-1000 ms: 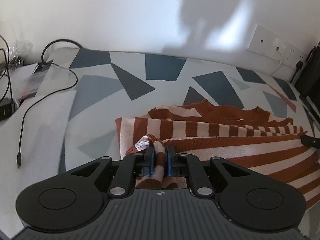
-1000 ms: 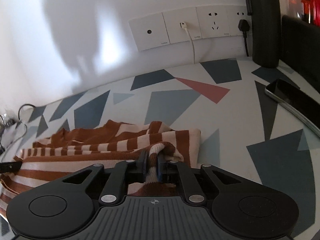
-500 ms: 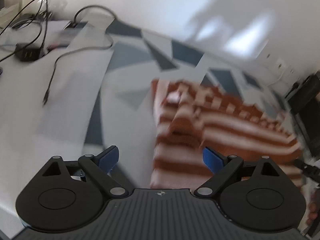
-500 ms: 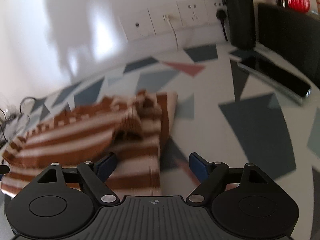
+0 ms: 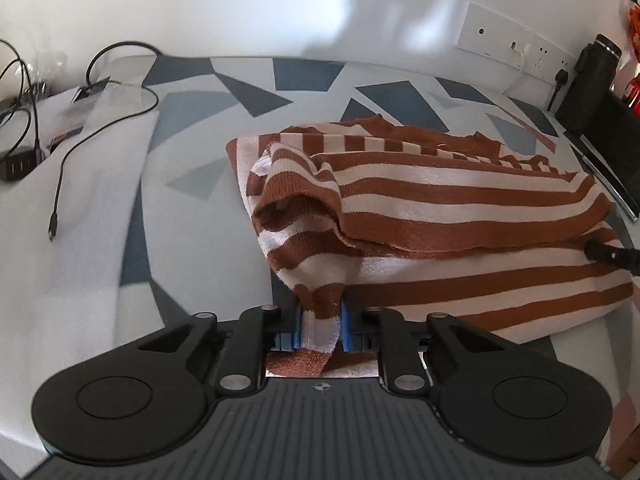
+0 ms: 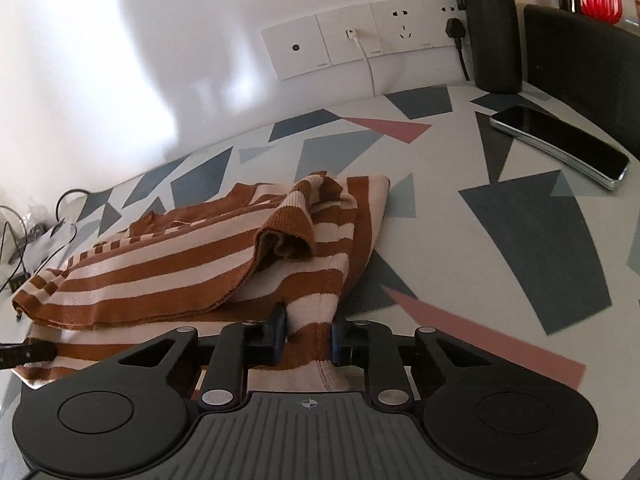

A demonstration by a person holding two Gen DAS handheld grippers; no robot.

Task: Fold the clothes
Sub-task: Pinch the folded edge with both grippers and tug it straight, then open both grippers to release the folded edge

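A brown-and-cream striped sweater [image 5: 460, 208] lies partly folded on the patterned table [image 5: 192, 120], its far half doubled over toward me. My left gripper [image 5: 322, 328] is shut on the near left corner of the bottom layer. In the right wrist view the same sweater [image 6: 168, 272] spreads to the left, and my right gripper [image 6: 308, 336] is shut on its near right corner. The loose folded-over corners bunch up just beyond each gripper. A fingertip of the other gripper shows at each view's edge.
Black cables [image 5: 60, 168] and a charger [image 5: 16, 164] lie on white paper at the left. Wall sockets [image 6: 360, 44], a black bottle [image 6: 492, 24], a phone [image 6: 560, 144] and a black box [image 6: 584, 68] stand at the right rear.
Both grippers let go of the folded-over corners at the far side, opened, drew back toward me, and have shut on the sweater's near corners.
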